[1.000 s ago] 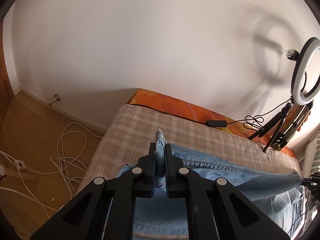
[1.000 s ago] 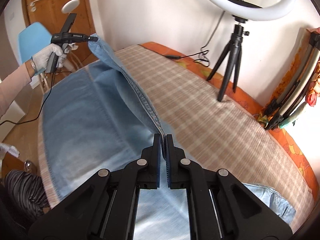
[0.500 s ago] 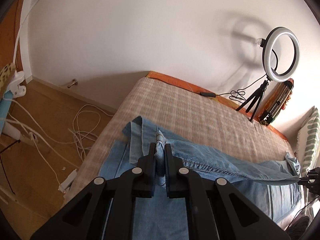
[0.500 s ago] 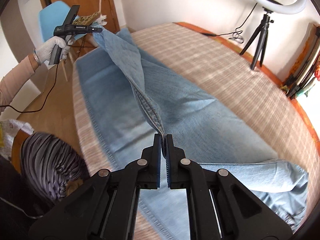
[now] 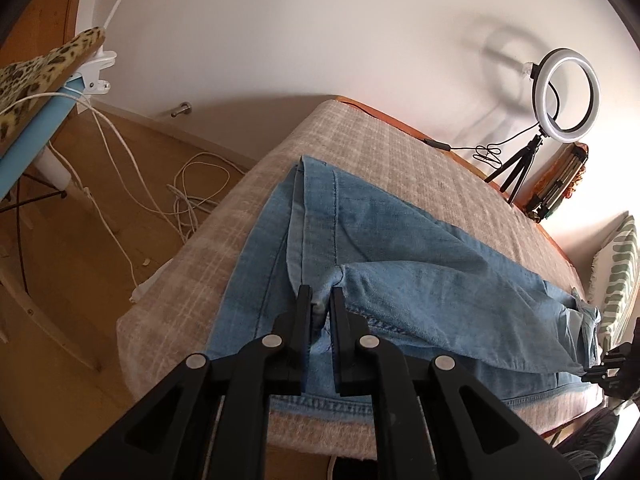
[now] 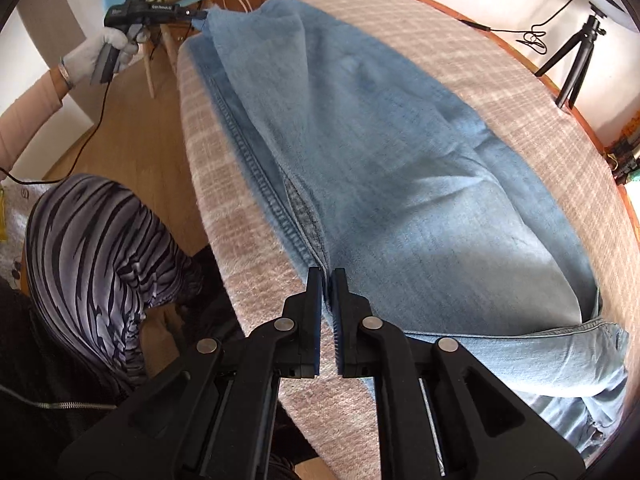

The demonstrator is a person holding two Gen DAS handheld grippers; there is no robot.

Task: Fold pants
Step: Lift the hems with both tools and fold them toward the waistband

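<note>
On the bed [image 5: 400, 168], whose plaid, nubby beige cover fills most of both views, we see the jeans [image 6: 400, 168] laid lengthwise, folded leg over leg, pale blue denim with a darker stitched seam running along the near side. That seam lies just inside the bed's near edge; on the far side a broad strip of bare cover runs to the orange trim by the wall, leaving open room there. Beyond the bed's foot lies wooden floor [image 5: 100, 280], crossed by loose white cables [image 5: 192, 192]. A ring light on a small black tripod [image 5: 520, 160] stands on the far edge of the bed, well apart from the denim.

Our left hand-held gripper [image 5: 319, 302] pinches a bunched fold of denim at the hem end, and its jaws are opening, the cloth between them. Our right hand-held gripper [image 6: 327, 280] grips the thin seam edge near the waist end; its jaws too are opening, with the seam between them. A white-gloved hand [image 6: 100, 50] holds the left tool.
</note>
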